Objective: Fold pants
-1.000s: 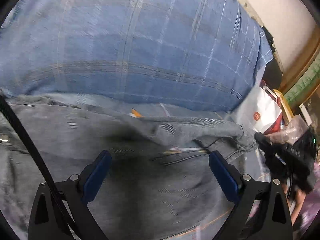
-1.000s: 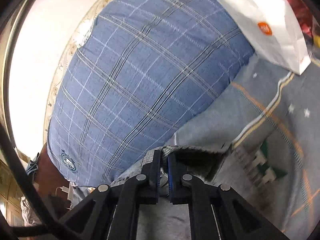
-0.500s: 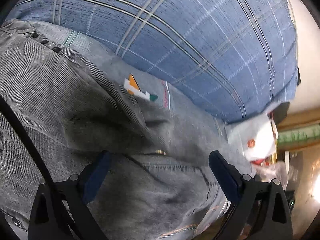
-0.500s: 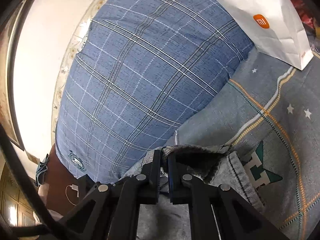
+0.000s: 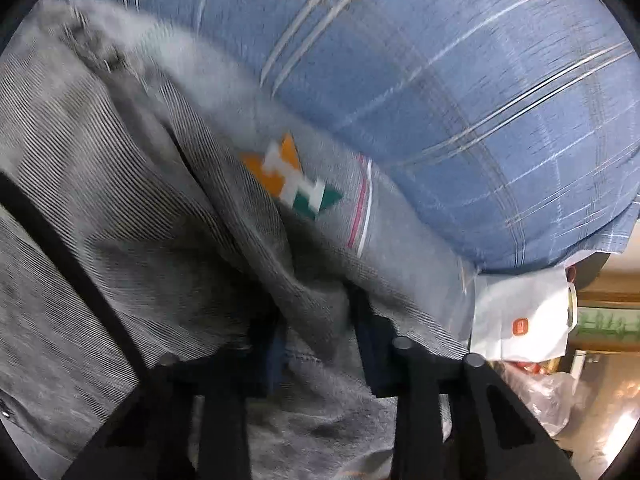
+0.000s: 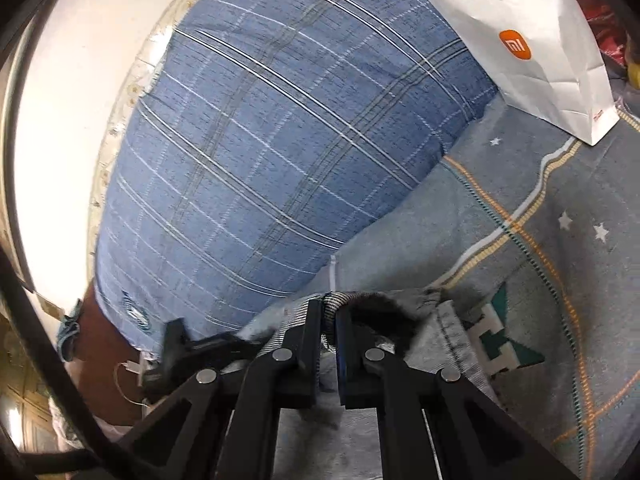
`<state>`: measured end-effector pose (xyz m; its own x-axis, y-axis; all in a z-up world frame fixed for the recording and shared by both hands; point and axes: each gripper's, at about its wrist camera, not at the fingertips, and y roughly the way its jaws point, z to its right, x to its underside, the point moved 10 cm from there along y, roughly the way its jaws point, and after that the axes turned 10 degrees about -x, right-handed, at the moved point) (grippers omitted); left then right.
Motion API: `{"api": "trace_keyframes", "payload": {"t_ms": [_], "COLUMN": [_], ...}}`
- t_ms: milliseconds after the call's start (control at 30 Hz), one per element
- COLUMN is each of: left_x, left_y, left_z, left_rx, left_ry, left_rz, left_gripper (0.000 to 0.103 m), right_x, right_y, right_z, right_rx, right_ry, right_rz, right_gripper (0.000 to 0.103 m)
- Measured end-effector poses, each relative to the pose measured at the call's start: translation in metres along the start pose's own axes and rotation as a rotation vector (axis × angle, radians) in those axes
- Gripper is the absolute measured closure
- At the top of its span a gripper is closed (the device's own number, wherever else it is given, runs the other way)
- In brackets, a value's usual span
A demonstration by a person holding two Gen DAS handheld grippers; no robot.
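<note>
Left wrist view: left gripper (image 5: 320,320) has its jaws drawn in around a raised ridge of the grey denim pants (image 5: 120,208), which lie on the patterned bedspread (image 5: 400,248) below the blue plaid pillow (image 5: 460,80); probably a second hold for the fold. Right wrist view: right gripper (image 6: 329,322) is clamped narrow on a pants (image 6: 448,320) edge, lifting it off the bedspread (image 6: 520,208) near the white paper bag (image 6: 532,40).

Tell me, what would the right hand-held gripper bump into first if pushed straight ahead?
Probably the blue pillow, beyond the pants fold that the right hand-held gripper pinches; depth is hard to judge.
</note>
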<state>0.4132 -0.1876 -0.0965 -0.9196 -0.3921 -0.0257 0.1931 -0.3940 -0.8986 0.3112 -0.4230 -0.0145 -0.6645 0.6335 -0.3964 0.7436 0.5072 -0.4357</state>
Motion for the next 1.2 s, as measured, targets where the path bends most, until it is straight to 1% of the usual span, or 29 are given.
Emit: {"api": "trace_keyframes", "payload": {"t_ms": [33,67,133,167,200,233,300,333,367,400,433,500,533,600,667,700,733,767,833,900,933,967,1000,1033,1067,1100,1133,1200], "left_x": [-0.002,-0.004,-0.004,0.0,0.006,0.016,0.034,0.046,0.06,0.075,0.082,0.097,0.102,0.108,0.117,0.123,0.124,0.126,0.131,0.133,0.133,0.135,0.138,0.139,0.139,0.14,0.14,0.14], "left_y": [-0.012,-0.028,-0.058,-0.075,-0.088,-0.102,-0.108,-0.104,-0.091,-0.072,-0.061,-0.036,-0.03,-0.027,-0.023,-0.019,-0.015,-0.008,0.001,0.001,0.002,0.001,0.0,-0.001,-0.002,-0.002,-0.002,0.001], "left_z": [0.002,0.005,0.012,0.016,0.018,0.018,0.016,0.011,0.003,-0.005,-0.01,-0.022,-0.025,-0.023,-0.026,-0.029,-0.033,-0.036,-0.044,-0.047,-0.046,-0.048,-0.05,-0.051,-0.05,-0.051,-0.051,-0.05], "left_rx": [0.015,0.053,0.115,0.141,0.161,0.182,0.179,0.15,0.118,0.098,0.088,0.059,0.063,0.072,0.047,0.037,0.029,0.021,0.029,0.03,0.027,0.027,0.027,0.028,0.023,0.022,0.023,0.022], "left_ry": [0.005,-0.007,-0.019,-0.012,0.002,0.027,0.066,0.093,0.113,0.115,0.11,0.089,0.084,0.1,0.13,0.137,0.132,0.123,0.104,0.111,0.118,0.124,0.127,0.131,0.134,0.135,0.135,0.139], "left_rz": [0.039,0.08,0.142,0.168,0.188,0.206,0.228,0.232,0.209,0.16,0.128,0.069,0.053,0.054,0.052,0.042,0.037,0.022,-0.006,-0.007,-0.004,0.0,0.001,0.003,0.006,0.005,0.002,0.0], "left_gripper": [0.088,0.094,0.095,0.096,0.096,0.096,0.096,0.096,0.096,0.097,0.097,0.097,0.098,0.098,0.097,0.097,0.098,0.097,0.097,0.097,0.097,0.097,0.097,0.097,0.097,0.097,0.097,0.097], "right_x": [-0.002,-0.006,-0.014,-0.017,-0.018,-0.019,-0.016,-0.01,-0.004,0.002,0.008,0.019,0.023,0.03,0.043,0.052,0.058,0.067,0.072,0.063,0.054,0.042,0.033,0.027,0.025,0.026,0.032,0.047], "right_y": [0.001,0.001,-0.004,-0.011,-0.018,-0.026,-0.036,-0.037,-0.036,-0.034,-0.032,-0.029,-0.029,-0.033,-0.033,-0.03,-0.026,-0.021,-0.019,-0.028,-0.037,-0.048,-0.055,-0.06,-0.059,-0.054,-0.047,-0.031], "right_z": [0.004,0.006,0.0,-0.01,-0.019,-0.028,-0.034,-0.032,-0.027,-0.018,-0.007,0.01,0.014,0.012,0.02,0.03,0.035,0.045,0.055,0.058,0.06,0.062,0.062,0.061,0.061,0.061,0.062,0.064], "right_rx": [0.001,-0.013,-0.08,-0.123,-0.14,-0.136,-0.111,-0.086,-0.046,0.001,0.044,0.091,0.108,0.143,0.215,0.259,0.276,0.3,0.3,0.241,0.225,0.219,0.211,0.197,0.195,0.2,0.203,0.227], "right_ry": [0.002,0.009,0.012,-0.01,-0.04,-0.085,-0.13,-0.152,-0.168,-0.173,-0.16,-0.148,-0.158,-0.228,-0.304,-0.331,-0.34,-0.35,-0.342,-0.29,-0.262,-0.227,-0.202,-0.188,-0.18,-0.179,-0.187,-0.213], "right_rz": [0.001,0.004,0.038,0.061,0.074,0.089,0.086,0.058,0.027,-0.007,-0.032,-0.083,-0.101,-0.137,-0.189,-0.235,-0.265,-0.312,-0.343,-0.31,-0.264,-0.194,-0.143,-0.104,-0.101,-0.112,-0.147,-0.221], "right_gripper": [0.096,0.096,0.096,0.096,0.096,0.096,0.096,0.096,0.096,0.096,0.096,0.096,0.096,0.096,0.096,0.096,0.092,0.092,0.091,0.08,0.059,0.029,0.022,0.022,0.022,0.022,0.024,0.039]}}
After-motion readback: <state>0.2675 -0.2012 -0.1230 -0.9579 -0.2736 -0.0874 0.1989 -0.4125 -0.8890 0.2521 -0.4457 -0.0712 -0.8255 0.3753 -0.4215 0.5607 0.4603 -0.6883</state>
